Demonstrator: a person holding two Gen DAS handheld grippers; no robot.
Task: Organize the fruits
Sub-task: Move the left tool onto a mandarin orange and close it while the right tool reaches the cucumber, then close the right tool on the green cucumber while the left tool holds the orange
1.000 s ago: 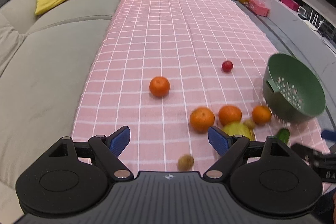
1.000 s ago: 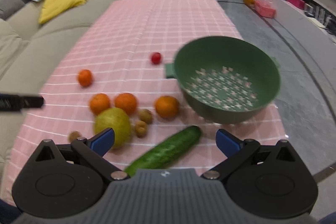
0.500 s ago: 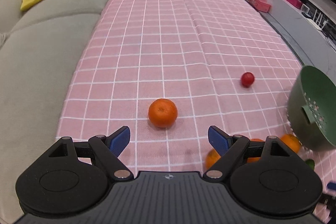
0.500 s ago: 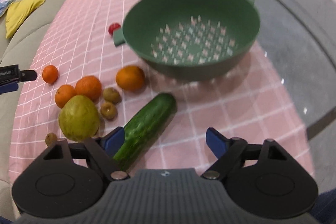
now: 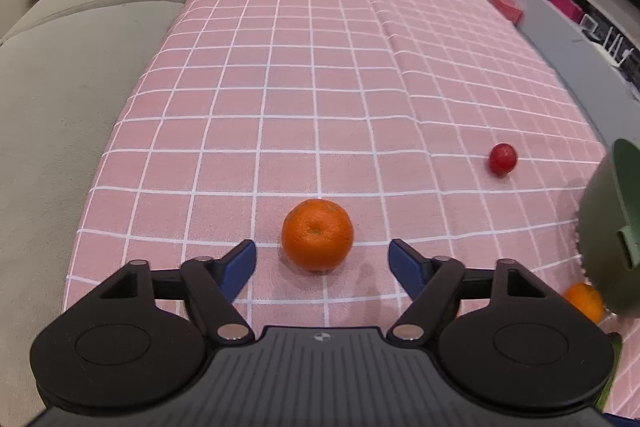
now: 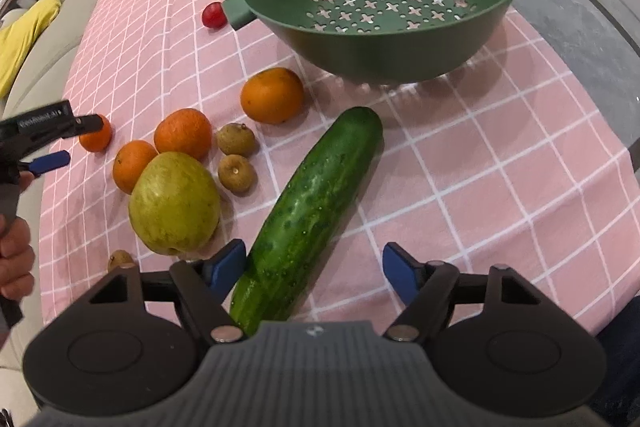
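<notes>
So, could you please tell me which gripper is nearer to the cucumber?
Right. The right gripper is open directly over the cucumber, while the left gripper faces a lone orange farther left.

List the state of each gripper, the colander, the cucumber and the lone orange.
Left gripper: jaws open, the lone orange between them.
Right gripper: jaws open over the cucumber.
Colander: upright, empty.
Cucumber: lying flat on the cloth.
Lone orange: on the cloth, ungripped.

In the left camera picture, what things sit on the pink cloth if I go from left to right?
Round orange tangerine → small red round fruit → dark green plastic colander at the right edge.
</notes>
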